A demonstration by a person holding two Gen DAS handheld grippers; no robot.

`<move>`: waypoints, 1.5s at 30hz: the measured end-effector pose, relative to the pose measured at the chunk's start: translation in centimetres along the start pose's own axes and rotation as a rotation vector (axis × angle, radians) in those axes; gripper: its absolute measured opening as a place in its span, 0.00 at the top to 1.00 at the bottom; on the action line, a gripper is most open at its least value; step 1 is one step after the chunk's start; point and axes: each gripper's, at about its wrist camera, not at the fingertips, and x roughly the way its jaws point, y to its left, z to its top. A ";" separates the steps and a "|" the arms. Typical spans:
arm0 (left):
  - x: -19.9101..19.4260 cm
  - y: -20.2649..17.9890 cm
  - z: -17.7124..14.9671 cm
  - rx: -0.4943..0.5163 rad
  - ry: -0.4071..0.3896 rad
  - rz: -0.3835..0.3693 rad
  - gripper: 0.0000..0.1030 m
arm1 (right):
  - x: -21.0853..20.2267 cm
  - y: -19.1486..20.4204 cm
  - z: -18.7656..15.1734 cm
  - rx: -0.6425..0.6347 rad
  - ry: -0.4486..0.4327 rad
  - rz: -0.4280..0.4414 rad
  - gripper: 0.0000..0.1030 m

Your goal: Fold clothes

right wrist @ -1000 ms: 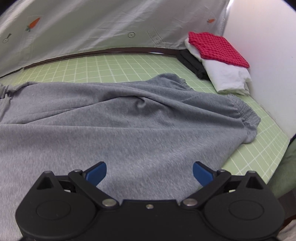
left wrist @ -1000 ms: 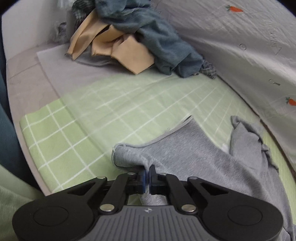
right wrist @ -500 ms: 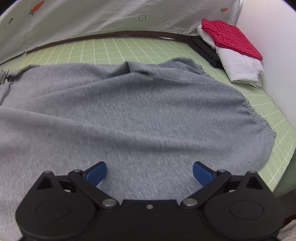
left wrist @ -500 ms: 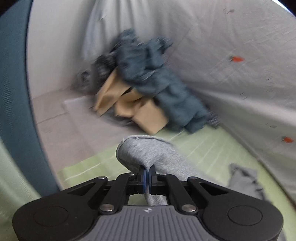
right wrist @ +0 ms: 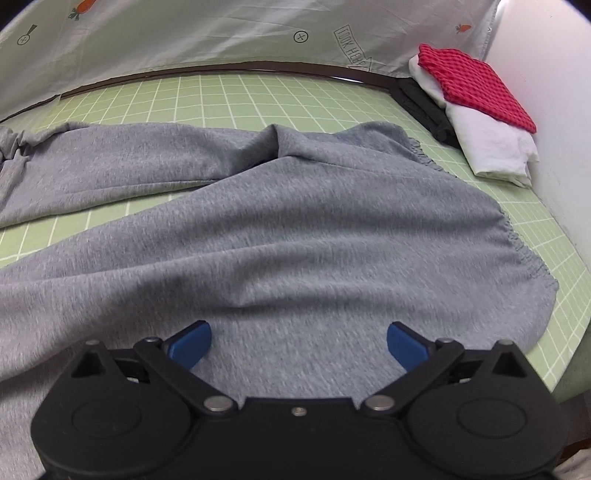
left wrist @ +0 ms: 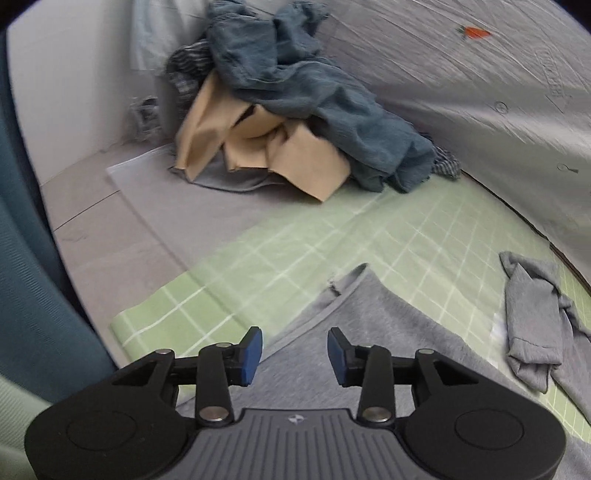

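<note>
Left claw (left wrist: pixel 294 355) opening over grey trousers (left wrist: pixel 369 332); clothes pile (left wrist: pixel 295 110) beyond

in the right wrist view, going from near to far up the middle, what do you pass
Right gripper → grey pants → green checked mat → dark edge strip → carrot-print sheet.

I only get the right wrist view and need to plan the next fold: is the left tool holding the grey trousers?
Observer: No. The left tool is opening, its pads clear of the grey trousers lying beneath.
Operator: Where does the leg on that side end?
Observer: Its hem lies flat on the green checked mat.
Operator: Anything waiting beyond it?
Observer: An unfolded heap: a dark blue garment over a tan one.
</note>
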 end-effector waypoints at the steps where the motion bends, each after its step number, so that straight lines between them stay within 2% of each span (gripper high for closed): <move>1: 0.7 -0.7 0.4 0.019 0.006 -0.013 0.60 | 0.0 0.0 0.0 0.003 0.000 0.001 0.00; 6: 4.1 -3.6 2.3 0.105 0.033 -0.051 0.59 | -0.2 -0.3 -0.4 0.028 0.002 0.009 0.00; 10: 6.6 -5.3 3.4 0.155 0.038 -0.013 0.42 | -0.3 -0.3 -0.6 0.031 0.003 0.005 0.00; 13: 8.0 -5.9 3.7 0.201 0.042 -0.002 0.43 | -0.3 -0.4 -0.6 0.045 0.011 0.000 0.00; 14: 8.3 -6.0 3.8 0.206 0.046 -0.007 0.48 | -0.3 -0.5 -0.6 0.050 0.015 0.000 0.00; 15: 8.6 -6.0 3.9 0.210 0.050 -0.010 0.57 | -0.3 -0.5 -0.5 0.055 0.018 -0.002 0.00; 16: 8.8 -5.9 4.0 0.209 0.053 -0.007 0.88 | -0.2 -0.5 -0.5 0.059 0.020 -0.004 0.00; 17: 8.9 -5.8 4.1 0.208 0.055 -0.005 0.97 | -0.2 -0.5 -0.4 0.064 0.023 -0.008 0.00; 18: 9.0 -5.7 4.2 0.206 0.051 -0.001 0.98 | -0.1 -0.5 -0.3 0.068 0.025 -0.011 0.00; 22: 8.2 -4.5 5.7 0.185 -0.044 0.031 0.98 | 0.2 -0.3 0.1 0.084 0.031 -0.024 0.00; 25: 8.0 -2.8 7.4 0.115 -0.083 0.069 0.97 | 0.4 -0.3 0.3 0.096 0.029 -0.023 0.00; 28: 8.5 -1.7 8.1 0.070 -0.063 0.103 0.97 | 0.6 -0.4 0.5 0.102 0.029 -0.017 0.00; 30: 8.8 -1.9 7.8 0.076 -0.045 0.139 0.97 | 0.6 -0.6 0.5 0.102 0.029 -0.009 0.00; 31: 8.6 -2.1 7.6 0.077 -0.041 0.132 0.94 | 0.7 -0.7 0.4 0.103 0.029 -0.005 0.00; 34: 7.7 -2.6 6.9 0.052 -0.034 0.081 0.74 | 0.7 -1.0 0.2 0.109 0.027 0.016 0.00; 37: 6.2 -4.3 5.9 0.062 -0.032 0.041 0.71 | 0.8 -1.6 -0.2 0.136 0.022 0.047 0.00; 40: 4.6 -6.9 4.4 0.109 -0.025 -0.016 0.59 | 1.1 -2.3 -0.3 0.163 0.026 0.094 0.00; 41: 4.0 -7.9 3.7 0.131 -0.025 -0.034 0.55 | 1.3 -2.6 -0.2 0.160 0.026 0.110 0.00; 45: 1.9 -11.5 0.8 0.201 -0.015 -0.093 0.49 | 1.4 -2.9 0.0 0.070 0.021 0.172 0.00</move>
